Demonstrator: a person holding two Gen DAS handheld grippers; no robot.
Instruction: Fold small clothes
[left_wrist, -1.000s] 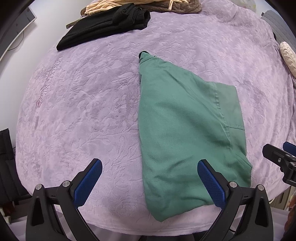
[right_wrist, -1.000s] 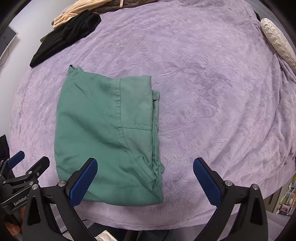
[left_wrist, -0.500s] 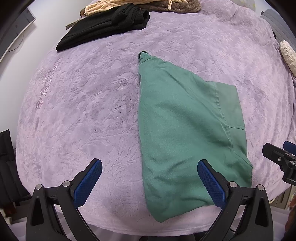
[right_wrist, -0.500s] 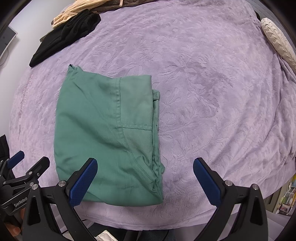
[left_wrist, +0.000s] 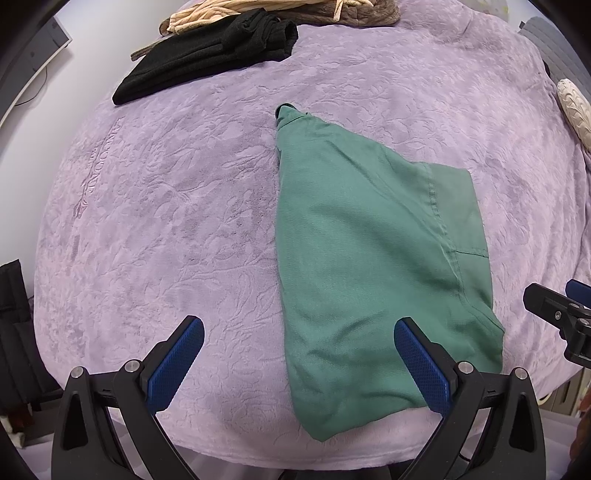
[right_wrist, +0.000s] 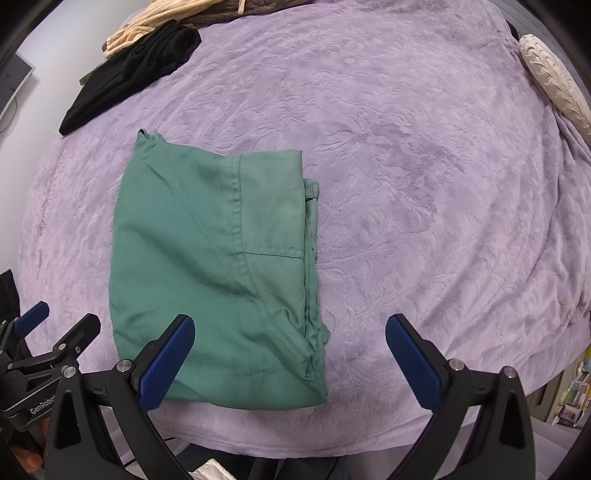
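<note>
Green folded garment (right_wrist: 210, 266) on lilac bedspread (right_wrist: 424, 184): light, limp, thin cloth; pinch layered hem at 5 o'clock; left claw (left_wrist: 295, 360) and right claw (right_wrist: 290, 356) gape wide, empty.

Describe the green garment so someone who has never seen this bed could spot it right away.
Start at the purple bedspread covering the bed. Near its front edge, just ahead of both open grippers, lies the green garment, folded into a flat rectangle. It is the only green item; the black clothes and beige pile sit at the far edge.
</note>
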